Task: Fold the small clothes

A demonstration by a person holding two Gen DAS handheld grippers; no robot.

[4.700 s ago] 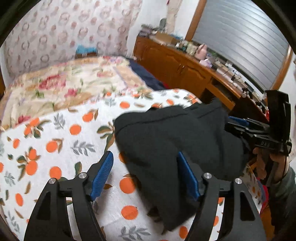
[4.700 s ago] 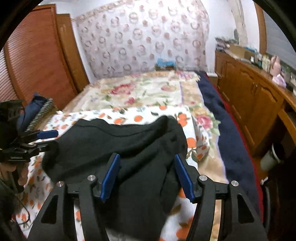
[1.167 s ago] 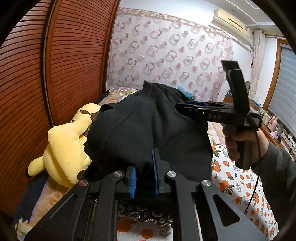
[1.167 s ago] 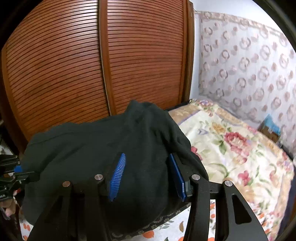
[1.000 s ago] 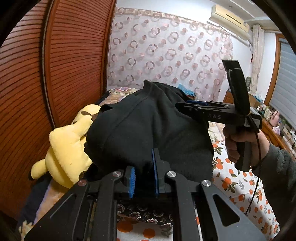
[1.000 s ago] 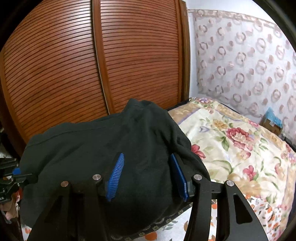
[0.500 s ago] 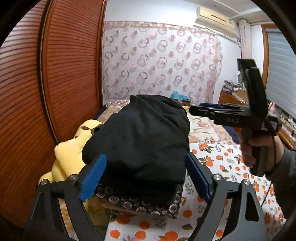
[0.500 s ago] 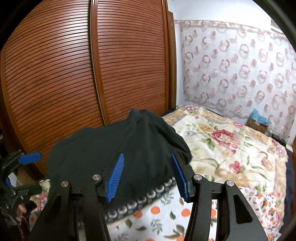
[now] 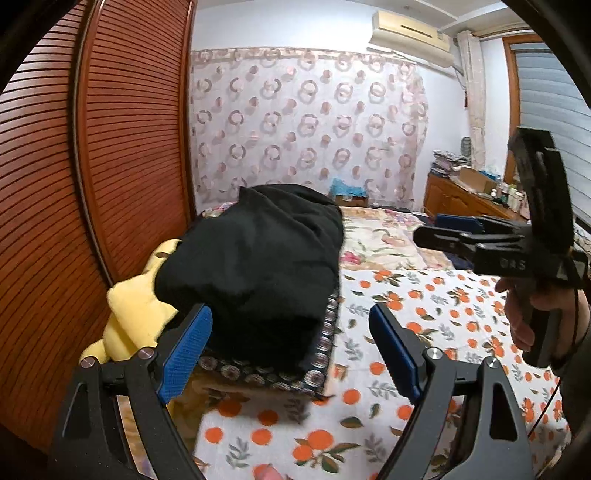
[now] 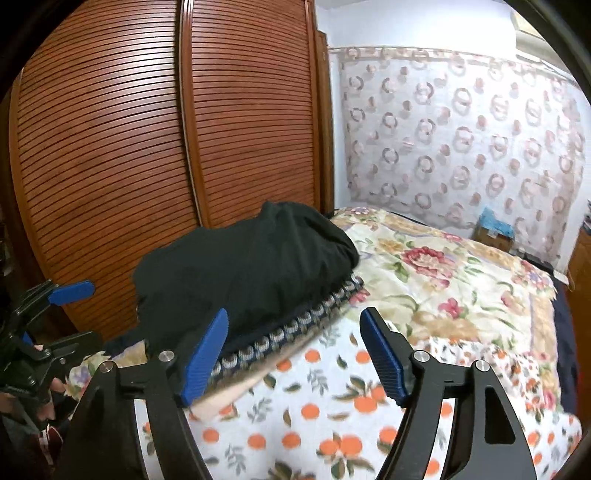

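Left wrist view, far left: slatted wooden wardrobe doors (image 9: 122, 147) fill the edge of the frame. Just right of them, a yellow plush toy (image 9: 136, 314) lies against the pile. The folded black garment (image 9: 258, 266) sits on top of a patterned folded cloth (image 9: 321, 354) with a ringed border, at the wardrobe side of the bed; both rest on the orange-print sheet (image 9: 436, 306).

Left gripper (image 9: 291, 350): blue pads wide apart, nothing between them; the garment lies beyond the left pad, not touched.

Further right: floral quilt (image 9: 373, 240) behind the orange-print sheet, ring-patterned curtain (image 9: 306, 125) on the back wall, air conditioner (image 9: 410, 33) above it. Far right: a hand (image 9: 535, 306) holds the right gripper (image 9: 454, 230), seen side-on, pointing toward the garment and clear of it. A wooden cabinet (image 9: 461, 201) stands along the right wall.

Right wrist view: the left gripper (image 10: 55, 310) shows at the far left edge, pads parted. Black garment (image 10: 247, 266) is centre-left on the patterned cloth (image 10: 295, 325). Right gripper (image 10: 295, 354): jaws opening, empty; the left pad stands in front of the cloth's edge, contact not discernible.
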